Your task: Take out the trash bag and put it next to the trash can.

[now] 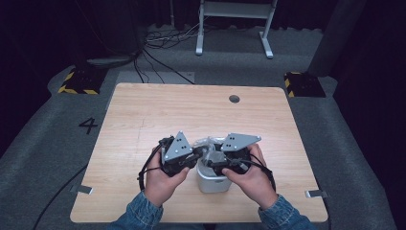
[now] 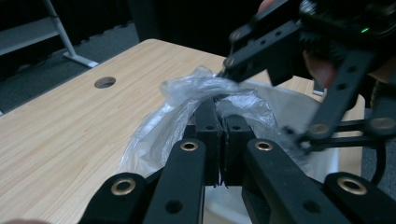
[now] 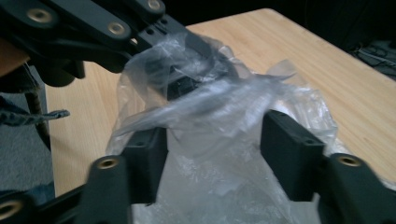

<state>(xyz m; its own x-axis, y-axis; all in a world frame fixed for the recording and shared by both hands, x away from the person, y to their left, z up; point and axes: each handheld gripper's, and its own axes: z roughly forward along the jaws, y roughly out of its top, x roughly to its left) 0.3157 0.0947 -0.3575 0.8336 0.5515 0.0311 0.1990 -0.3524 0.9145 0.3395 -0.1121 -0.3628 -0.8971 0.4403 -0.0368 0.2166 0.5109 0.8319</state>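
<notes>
A small white bin (image 1: 212,181) sits on the wooden table (image 1: 143,120) near the front edge, roughly 6 o'clock from the table centre, right in front of the person. A clear plastic bag (image 1: 207,145) bunches up out of the bin's mouth, at the bin's 12 o'clock.

The left gripper (image 2: 219,122) has its jaws pressed together, pinching a fold of the plastic bag (image 2: 196,93) at the bunched top. The right gripper (image 3: 212,135) has its jaws spread wide, one each side of the crumpled film (image 3: 210,112), not clamping it. In the high view both tools meet over the bin, the left gripper (image 1: 191,155) at the bin's 10 o'clock and the right gripper (image 1: 218,155) at 1 o'clock, with a hand (image 1: 160,184) behind each.

Step in hand, by the look of it: working the liner bag at the bin's mouth, either fitting it or gathering it. Cannot tell which. The left side is gripped, the right side not yet.

The next move likely calls for the right gripper to close on a separate bit of film, clear of the left's pinch. Thin film is slippery and tears easily, so pull gently. The bin is light and may tip or slide.
</notes>
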